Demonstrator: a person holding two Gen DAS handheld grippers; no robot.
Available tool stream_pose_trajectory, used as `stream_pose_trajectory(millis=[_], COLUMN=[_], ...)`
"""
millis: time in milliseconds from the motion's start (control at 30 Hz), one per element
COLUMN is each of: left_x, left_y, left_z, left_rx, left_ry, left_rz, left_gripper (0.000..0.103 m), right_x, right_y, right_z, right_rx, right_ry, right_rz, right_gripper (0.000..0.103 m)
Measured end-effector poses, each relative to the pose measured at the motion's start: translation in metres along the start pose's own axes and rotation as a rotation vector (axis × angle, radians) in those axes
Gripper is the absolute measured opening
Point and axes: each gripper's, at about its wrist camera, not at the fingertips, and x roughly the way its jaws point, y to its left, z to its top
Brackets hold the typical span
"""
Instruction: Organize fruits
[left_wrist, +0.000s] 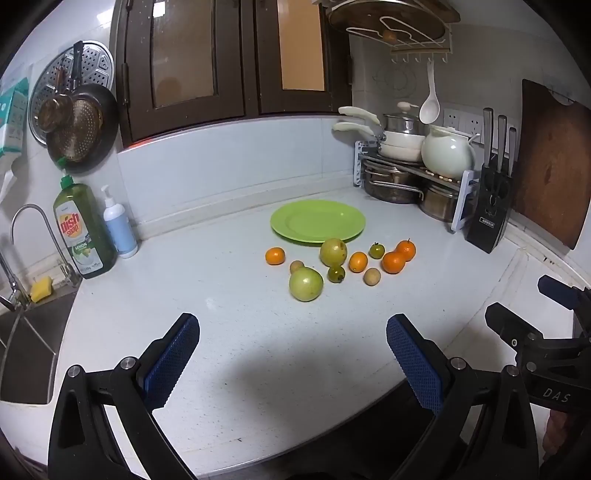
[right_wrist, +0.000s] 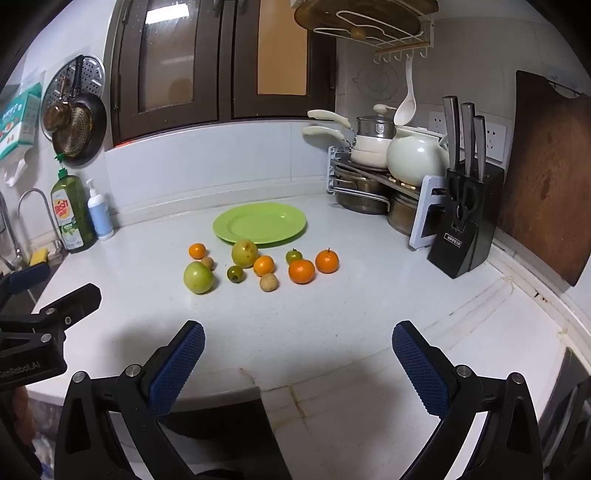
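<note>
Fruits: ten pieces lay loose on the counter (left_wrist: 229, 332), bunched near the middle and toward its back edge, just in front of the plate (left_wrist: 317, 220) — none on it.
Plate: green and bare; it sat close to the back edge, with the pot rack (left_wrist: 410, 173) toward the back right corner.
Large green fruits: two — one (left_wrist: 306, 283) nearest the front of the bunch, the other (left_wrist: 333, 252) touching or all but touching the plate's front rim.
Oranges: four; one (left_wrist: 275, 256) stood alone at the left of the bunch, one (left_wrist: 358, 261) in the middle, two (left_wrist: 393, 262) side by side at the right.
Small green ones: two, one (left_wrist: 336, 274) in the middle and one (left_wrist: 376, 250) further back.
Small brown ones: two, one (left_wrist: 371, 276) at the front right and one (left_wrist: 296, 266) tucked behind the near green fruit.
Left tongs: the left gripper (left_wrist: 291, 354) hung over the front part of the counter, jaws spread wide, nothing between them, well short of the fruit.
Right tongs: the right gripper (right_wrist: 298, 360) was likewise released and empty, over the front edge.
Done: nothing yet, judging by the bare plate.
Left: by my reading, every piece had still to be picked up and gathered on the plate — whether sorting by kind was wanted, the scene did not say.
</note>
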Motion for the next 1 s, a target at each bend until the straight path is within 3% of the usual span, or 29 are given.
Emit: stream_pose_trajectory(millis=[1000], left_x=[0.0052], left_y=[-0.0053], left_z=[0.0018], left_rx=[-0.004], left_ry=[0.010], left_rz=[-0.009], left_gripper=[0.103], right_x=[0.0005], right_y=[-0.0025], right_z=[0.0023], right_rx=[-0.004], right_ry=[0.000], right_rz=[0.002], right_gripper=[0.102])
